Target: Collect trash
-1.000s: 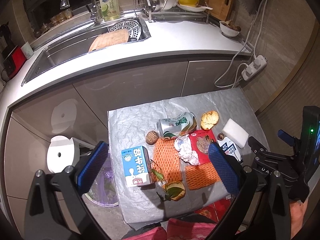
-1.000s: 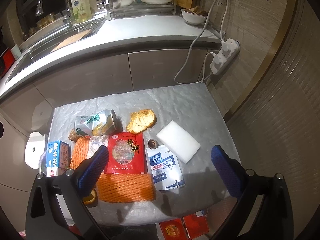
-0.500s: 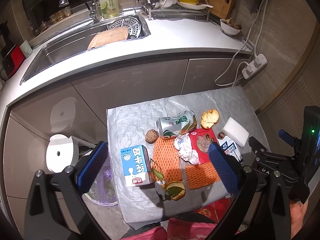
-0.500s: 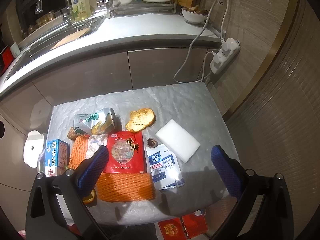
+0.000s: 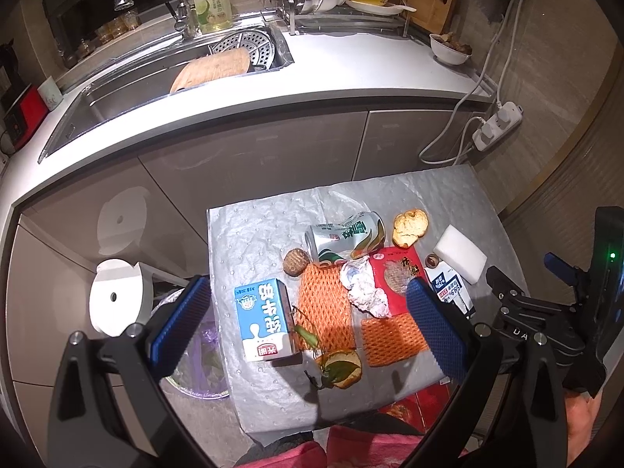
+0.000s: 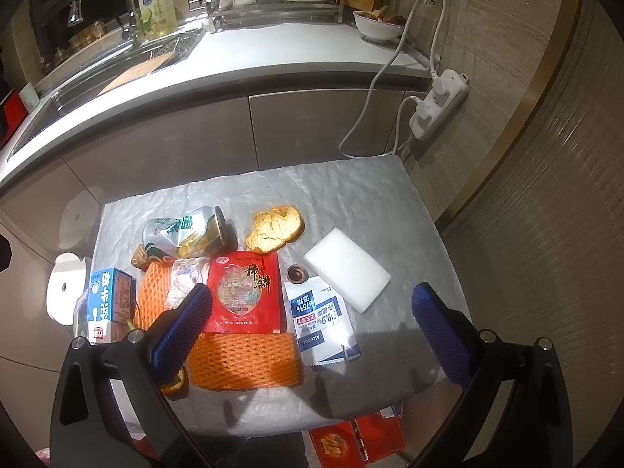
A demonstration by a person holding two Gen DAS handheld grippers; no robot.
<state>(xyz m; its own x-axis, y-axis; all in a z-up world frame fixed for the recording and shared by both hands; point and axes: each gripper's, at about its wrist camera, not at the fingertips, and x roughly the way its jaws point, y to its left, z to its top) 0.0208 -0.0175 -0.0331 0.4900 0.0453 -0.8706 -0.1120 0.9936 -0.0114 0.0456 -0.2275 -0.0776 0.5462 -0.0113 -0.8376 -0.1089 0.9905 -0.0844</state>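
both claws hang above the small worktop (image 6: 351, 195), spread wide and holding nothing: left claw (image 5: 308, 327) over the milk carton (image 5: 263, 321) side, right claw (image 6: 308, 325) over the middle of the litter. trash is all on the worktop, none picked yet: dented can (image 6: 183, 232) on its side, red snack packet (image 6: 241, 292), two orange foam nets (image 6: 243, 360), alcohol wipe sachet (image 6: 323, 321), white sponge (image 6: 347, 269), fruit peel (image 6: 275, 228), crumpled wrapper (image 5: 364, 292). bin w/ purple liner (image 5: 204, 355) sits on the floor just beside the worktop's left edge, prob so stuff drops straight in; its white lid (image 5: 113, 296) is off to the side.
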